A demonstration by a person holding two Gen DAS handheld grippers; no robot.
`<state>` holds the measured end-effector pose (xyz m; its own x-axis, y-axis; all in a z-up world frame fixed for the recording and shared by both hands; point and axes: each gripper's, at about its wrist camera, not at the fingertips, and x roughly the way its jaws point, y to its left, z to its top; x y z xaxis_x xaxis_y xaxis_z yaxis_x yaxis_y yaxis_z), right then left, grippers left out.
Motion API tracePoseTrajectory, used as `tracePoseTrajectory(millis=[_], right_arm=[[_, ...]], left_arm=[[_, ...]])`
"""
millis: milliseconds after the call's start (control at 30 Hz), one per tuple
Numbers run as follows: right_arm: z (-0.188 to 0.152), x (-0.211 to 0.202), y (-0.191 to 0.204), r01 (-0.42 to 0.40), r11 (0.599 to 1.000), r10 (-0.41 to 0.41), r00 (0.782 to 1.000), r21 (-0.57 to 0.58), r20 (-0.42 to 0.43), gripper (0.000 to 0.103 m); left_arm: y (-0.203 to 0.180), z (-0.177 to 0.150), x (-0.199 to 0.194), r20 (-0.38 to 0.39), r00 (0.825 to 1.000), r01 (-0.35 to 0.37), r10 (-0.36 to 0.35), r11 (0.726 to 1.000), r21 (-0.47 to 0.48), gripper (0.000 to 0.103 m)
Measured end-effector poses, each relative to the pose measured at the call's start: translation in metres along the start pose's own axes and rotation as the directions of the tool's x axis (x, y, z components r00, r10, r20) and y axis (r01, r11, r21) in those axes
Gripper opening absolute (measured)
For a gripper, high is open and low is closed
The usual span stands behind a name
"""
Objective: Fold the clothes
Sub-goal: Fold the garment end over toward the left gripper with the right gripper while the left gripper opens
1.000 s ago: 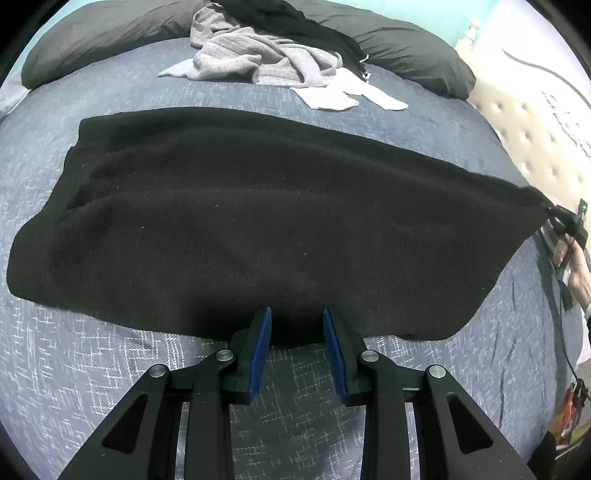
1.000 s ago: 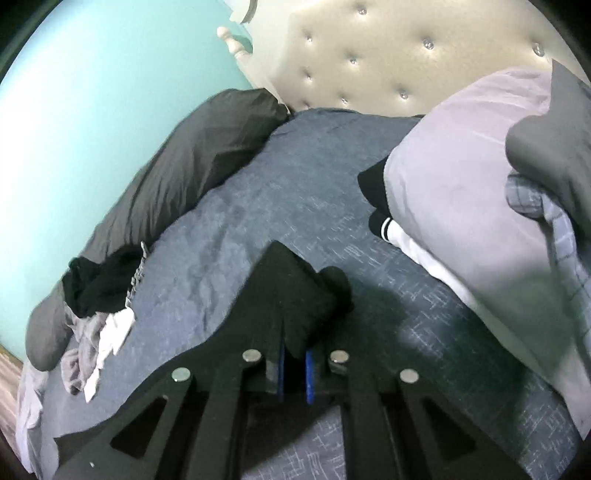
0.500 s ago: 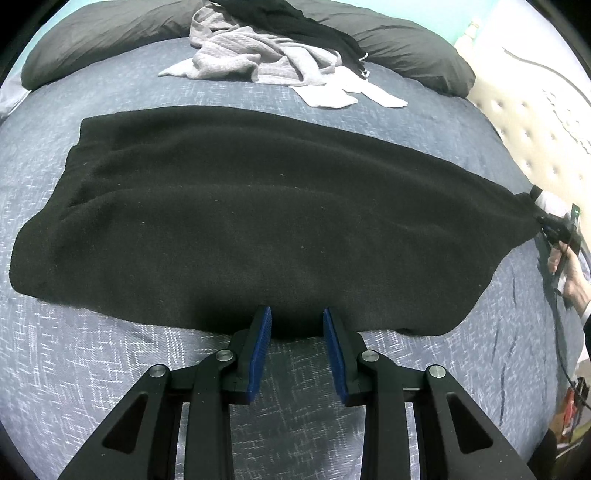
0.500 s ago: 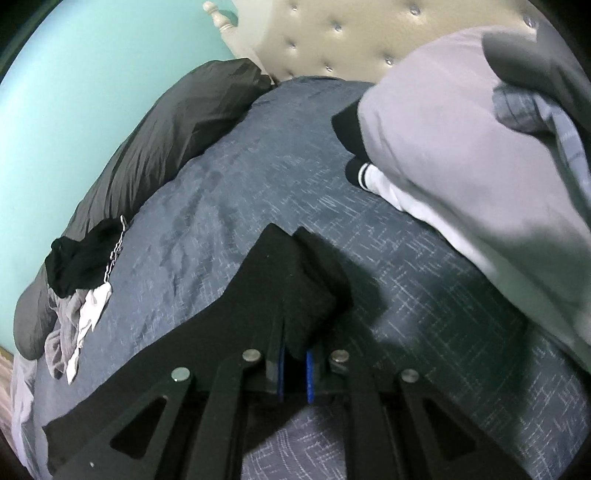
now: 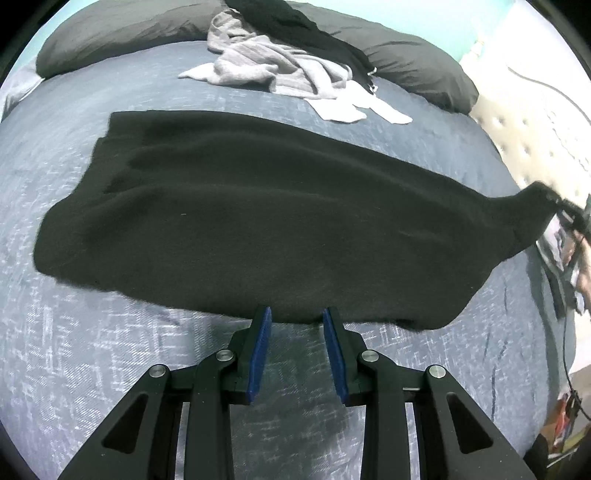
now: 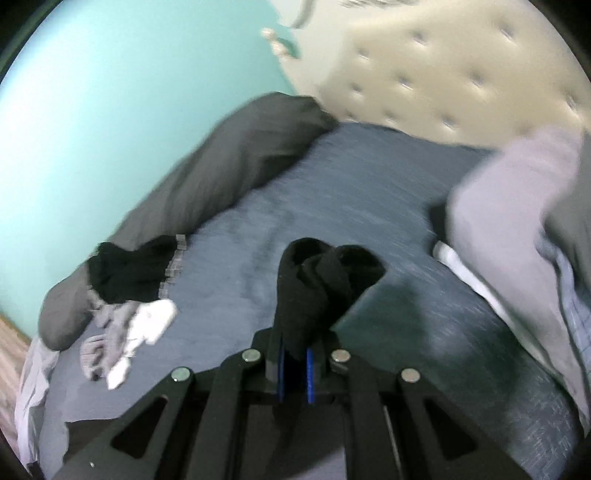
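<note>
Bed (image 5: 92, 369): blue-grey patterned cover under both claws, filling the lower part of each wrist view.
Headboard (image 6: 443, 66): cream, tufted, beyond the right claw, up and to its right; blurred.
Wall (image 6: 92, 110): turquoise, far ahead of the right claw on its left.
Dark pillows (image 5: 122, 29): long and grey, at the far edge of the bed ahead of the left claw; in the right wrist view they run ahead and to the left.
Black garment (image 5: 258, 221): spread flat on the bed straight ahead of the left claw, its near edge just beyond the fingertips; its right end is drawn into a narrow point and lifted off the cover.
Light pillow (image 6: 498, 221): pale lilac, to the right of the right claw, with a checked cloth beside it.
Clothes heap (image 5: 280, 62): grey, black and white pieces, past the black garment, against the pillows.
Left claw (image 5: 297, 319): jaws partly apart, nothing between the blue pads, hovering above the cover just short of the garment's edge.
Right claw (image 6: 294, 354): jaws nearly together, clamped on a bunched end of the black garment, which bulges up past the fingertips; the view is motion-blurred.
</note>
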<state>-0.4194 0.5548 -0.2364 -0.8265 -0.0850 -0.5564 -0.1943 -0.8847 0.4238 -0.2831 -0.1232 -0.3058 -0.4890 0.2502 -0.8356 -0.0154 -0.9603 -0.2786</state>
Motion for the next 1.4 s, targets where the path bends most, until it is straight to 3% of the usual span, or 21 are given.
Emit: tracePoseTrajectory(millis=[267,567,933,1033,1300,1400], right_arm=[[0.002,-0.024,0.168,-0.122,0.975,0.118,0.993,-0.188,-0.032,0.007],[-0.060,-0.012,0.346,-0.228,0.910,0.186,0.971,-0.345,-0.149,0.007],[-0.164,0.019,0.477,-0.309,0.837,0.190,0.938,-0.452,-0.289,0.007],[-0.192,0.021,0.514,-0.342,0.798,0.200,0.927,-0.496,-0.318,0.007],[-0.276,0.023,0.590,-0.462,0.695,0.237,0.870,-0.551,-0.431,0.007],[-0.307,0.029,0.601,-0.494,0.680,0.233,0.846,-0.542,-0.479,0.007]], left_arm=[[0.044,-0.006,-0.024,0.041,0.998,-0.034,0.037,0.995,-0.093,0.032],[0.094,-0.012,-0.037,0.101,0.991,-0.064,0.086,0.976,-0.208,0.032],[0.129,-0.033,-0.047,0.155,0.982,-0.065,0.108,0.964,-0.258,0.038],[0.136,-0.042,-0.048,0.169,0.980,-0.053,0.103,0.959,-0.277,0.038],[0.150,-0.052,-0.049,0.196,0.975,-0.038,0.102,0.951,-0.306,0.040],[0.159,-0.055,-0.048,0.204,0.975,-0.017,0.090,0.942,-0.335,0.040]])
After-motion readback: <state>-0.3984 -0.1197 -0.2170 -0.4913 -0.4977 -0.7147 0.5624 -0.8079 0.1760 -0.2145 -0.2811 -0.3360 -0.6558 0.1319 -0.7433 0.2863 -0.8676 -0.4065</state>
